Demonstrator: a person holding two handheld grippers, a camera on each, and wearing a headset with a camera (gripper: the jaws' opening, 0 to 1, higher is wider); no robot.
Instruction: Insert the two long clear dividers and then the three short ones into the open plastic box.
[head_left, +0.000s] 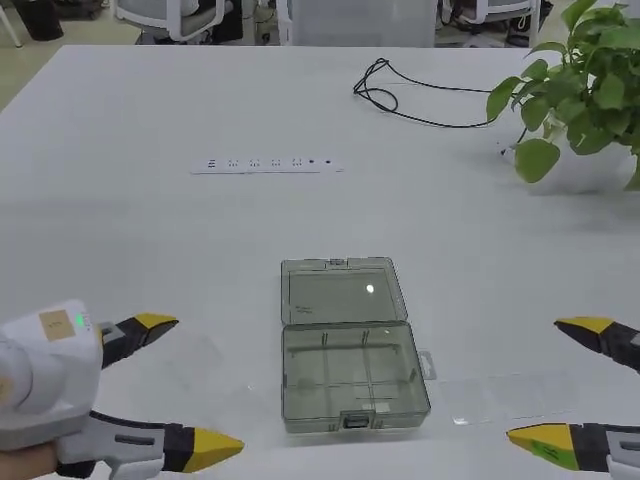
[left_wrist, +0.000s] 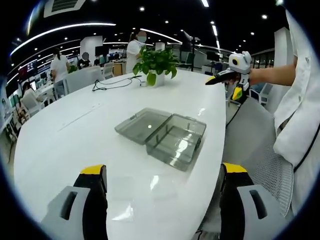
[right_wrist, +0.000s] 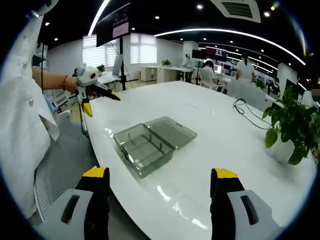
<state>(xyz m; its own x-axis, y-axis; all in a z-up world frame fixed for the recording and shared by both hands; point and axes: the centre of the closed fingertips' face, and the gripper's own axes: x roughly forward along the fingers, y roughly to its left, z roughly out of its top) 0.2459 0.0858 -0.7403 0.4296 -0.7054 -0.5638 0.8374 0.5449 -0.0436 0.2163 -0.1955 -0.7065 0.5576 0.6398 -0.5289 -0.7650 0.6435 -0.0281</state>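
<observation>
Both grippers, left gripper (head_left: 200, 383) and right gripper (head_left: 536, 380), hang wide open and empty, flanking the open box (head_left: 318, 420). Clear dividers (head_left: 505, 392) lie flat just right of it, near the table's near edge — a glancing pinch could skid them off.

The left gripper (head_left: 195, 385) and right gripper (head_left: 550, 382) have white housings, dark grey jaws and yellow tips. The left housing carries a green indicator light (head_left: 78, 321) and a tan label (head_left: 55, 325). The person wears a white buttoned shirt (right_wrist: 25, 100).

Open-plan office: long white table (head_left: 150, 230), swivel chairs (head_left: 170, 15), ceiling light strips (right_wrist: 225, 34), people (left_wrist: 135, 50) beyond.
</observation>
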